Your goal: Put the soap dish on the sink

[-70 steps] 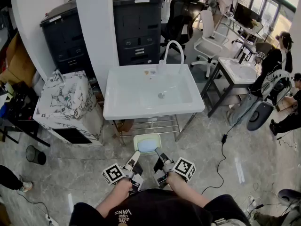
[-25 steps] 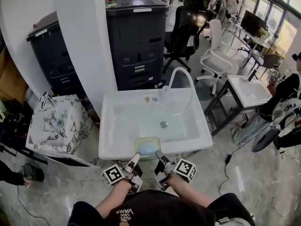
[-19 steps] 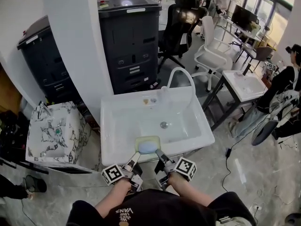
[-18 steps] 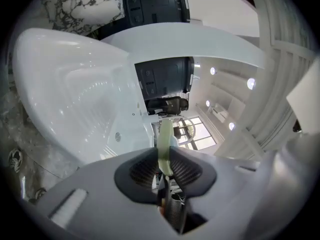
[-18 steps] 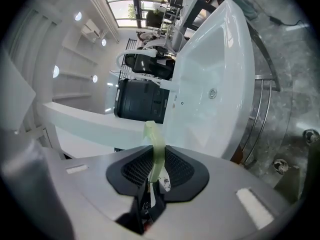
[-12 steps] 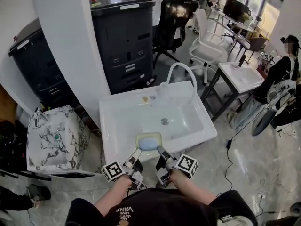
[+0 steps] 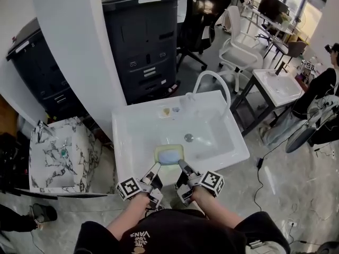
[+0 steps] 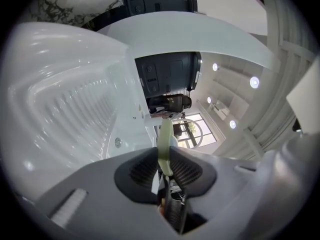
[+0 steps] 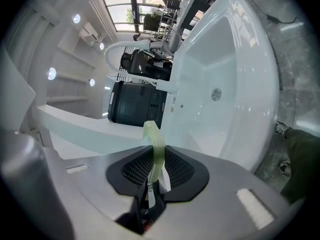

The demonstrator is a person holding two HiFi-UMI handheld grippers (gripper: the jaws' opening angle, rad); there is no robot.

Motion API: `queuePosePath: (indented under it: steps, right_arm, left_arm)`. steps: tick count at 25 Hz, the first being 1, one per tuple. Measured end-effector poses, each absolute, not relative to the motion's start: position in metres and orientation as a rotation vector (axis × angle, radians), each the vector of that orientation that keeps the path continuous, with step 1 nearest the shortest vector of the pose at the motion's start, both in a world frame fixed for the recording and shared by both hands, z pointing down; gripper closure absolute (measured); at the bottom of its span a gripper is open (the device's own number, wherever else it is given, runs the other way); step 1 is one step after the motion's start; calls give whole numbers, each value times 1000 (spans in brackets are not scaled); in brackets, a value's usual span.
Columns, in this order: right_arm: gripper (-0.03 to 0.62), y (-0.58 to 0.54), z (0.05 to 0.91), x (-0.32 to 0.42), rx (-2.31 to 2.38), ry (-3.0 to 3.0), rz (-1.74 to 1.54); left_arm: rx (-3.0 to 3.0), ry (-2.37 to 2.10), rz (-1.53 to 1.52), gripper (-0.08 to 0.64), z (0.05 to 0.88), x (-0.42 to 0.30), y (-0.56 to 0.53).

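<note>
Pale green soap dish hanging at frame centre, just past front rim of white sink. Left tool and right tool pinching dish's near edge, side by side. Dish extending away over basin, toward upper frame.

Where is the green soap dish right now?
In the head view the soap dish is centre-low, pinched by the left gripper and right gripper over the near side of the sink, short of the drain.
</note>
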State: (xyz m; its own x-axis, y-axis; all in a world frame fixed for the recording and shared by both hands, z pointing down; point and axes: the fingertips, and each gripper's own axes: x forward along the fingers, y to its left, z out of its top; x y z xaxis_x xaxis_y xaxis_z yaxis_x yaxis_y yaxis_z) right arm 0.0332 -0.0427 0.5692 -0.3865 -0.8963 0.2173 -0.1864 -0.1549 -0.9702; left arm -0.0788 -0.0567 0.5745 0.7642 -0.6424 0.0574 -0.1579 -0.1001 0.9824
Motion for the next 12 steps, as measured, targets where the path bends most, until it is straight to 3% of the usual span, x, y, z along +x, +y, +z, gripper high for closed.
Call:
queuePosePath:
  steps: [12]
  right_arm:
    - [520,-130,589,55,-1231,1598,-1676]
  left_arm:
    - [1597,-715,-514,437,596,-57,-134]
